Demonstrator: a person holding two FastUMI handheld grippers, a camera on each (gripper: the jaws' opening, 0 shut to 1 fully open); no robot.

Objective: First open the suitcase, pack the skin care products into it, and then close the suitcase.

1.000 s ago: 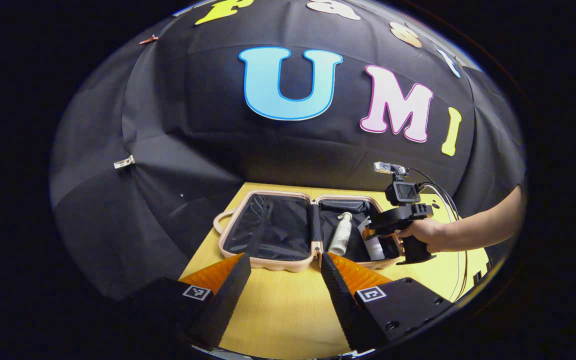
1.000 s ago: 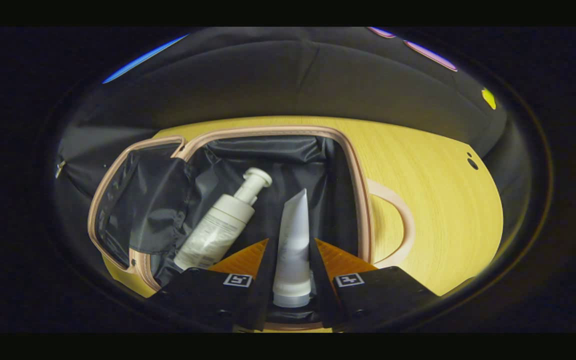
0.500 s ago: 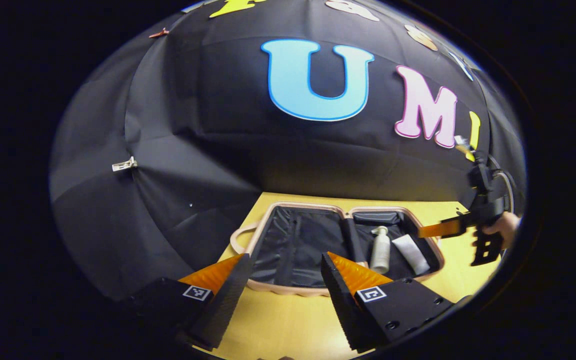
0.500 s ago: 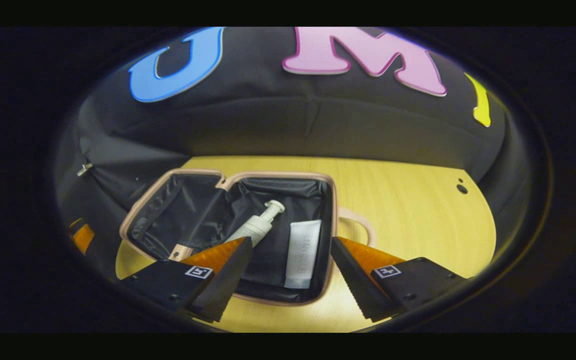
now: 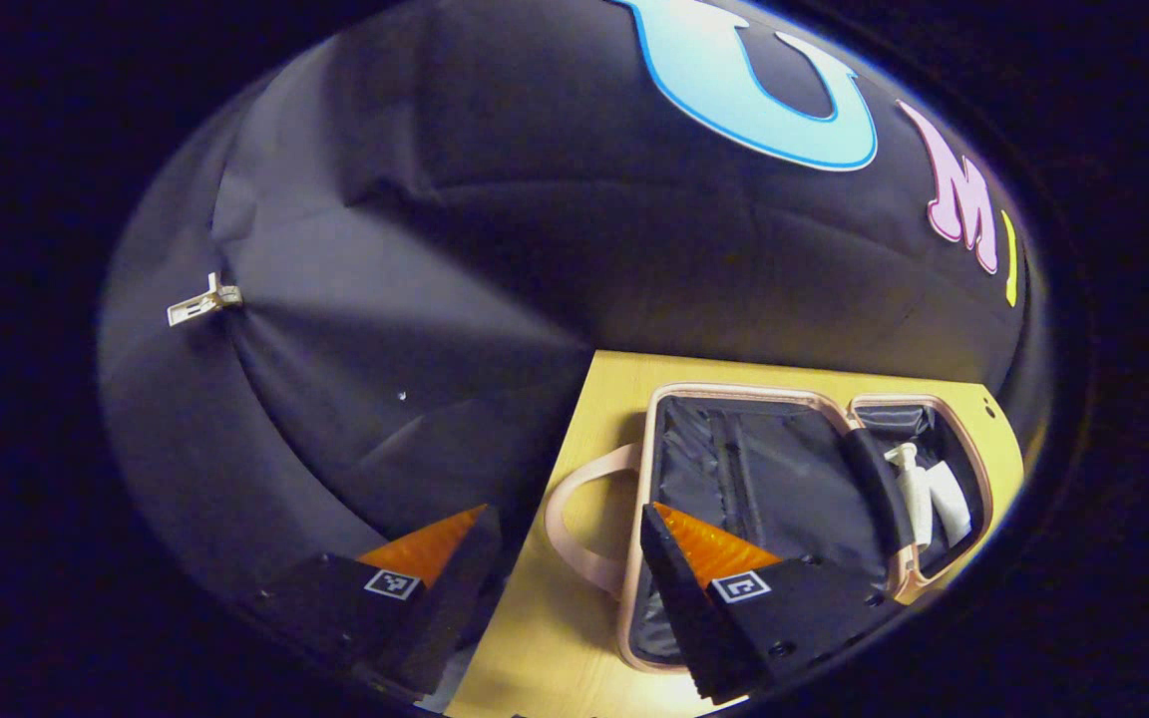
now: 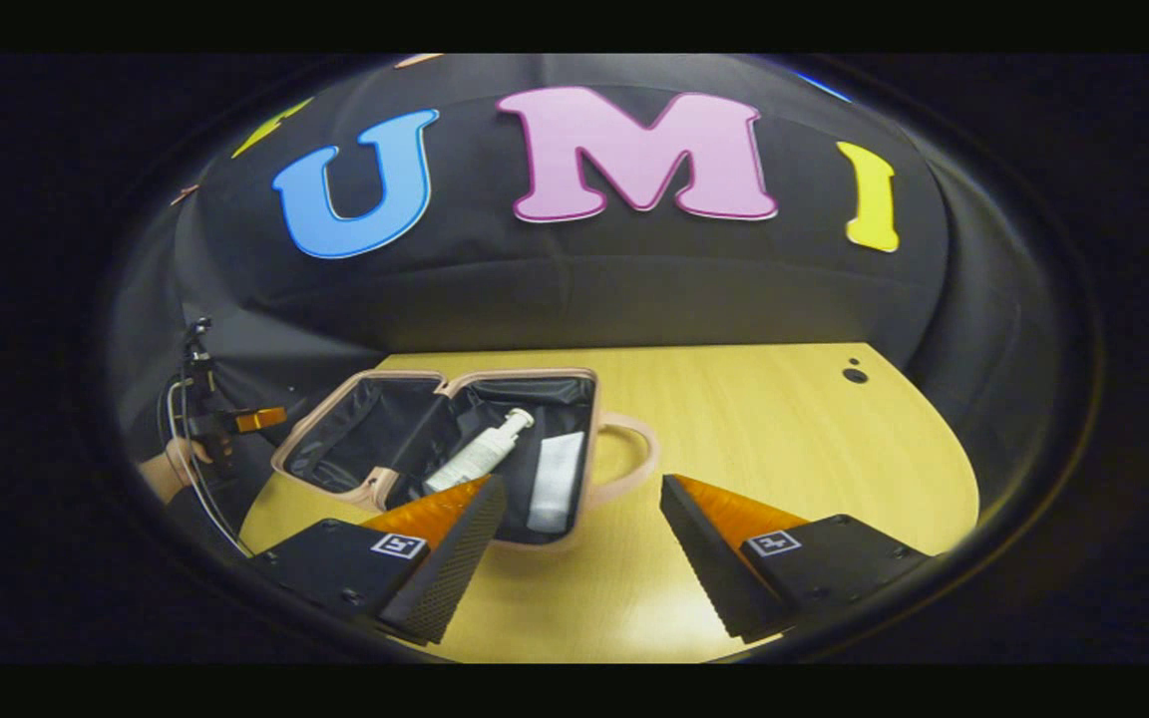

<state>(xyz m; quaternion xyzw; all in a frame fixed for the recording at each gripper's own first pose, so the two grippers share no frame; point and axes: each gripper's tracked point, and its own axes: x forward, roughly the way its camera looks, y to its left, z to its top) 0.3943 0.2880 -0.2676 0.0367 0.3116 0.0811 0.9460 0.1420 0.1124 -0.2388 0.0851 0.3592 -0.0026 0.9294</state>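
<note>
The pink suitcase point(image 6: 495, 376) lies open and flat on the yellow table, its two halves lined in black. In its right half lie a white pump bottle point(image 6: 480, 459) and a white tube point(image 6: 555, 484), side by side. My right gripper point(image 6: 582, 484) hovers open in front of the case, off its right half, holding nothing. My left gripper point(image 5: 567, 514) is open at the case's left end, above the pink handle point(image 5: 574, 519). In that view the suitcase point(image 5: 734, 391) stretches to the right, with the bottle point(image 5: 909, 484) and tube point(image 5: 949, 499) at its far end.
The yellow wooden table point(image 6: 784, 449) extends bare to the right of the case, with a small dark hole point(image 6: 854, 375) near its back edge. A hand point(image 6: 166, 469) holding the left gripper point(image 6: 235, 419) shows at the table's left edge. Black cloth walls surround the table.
My right gripper opened, let go of the tube in the case and drew back. My left gripper swung over to the suitcase's left end, by its handle.
</note>
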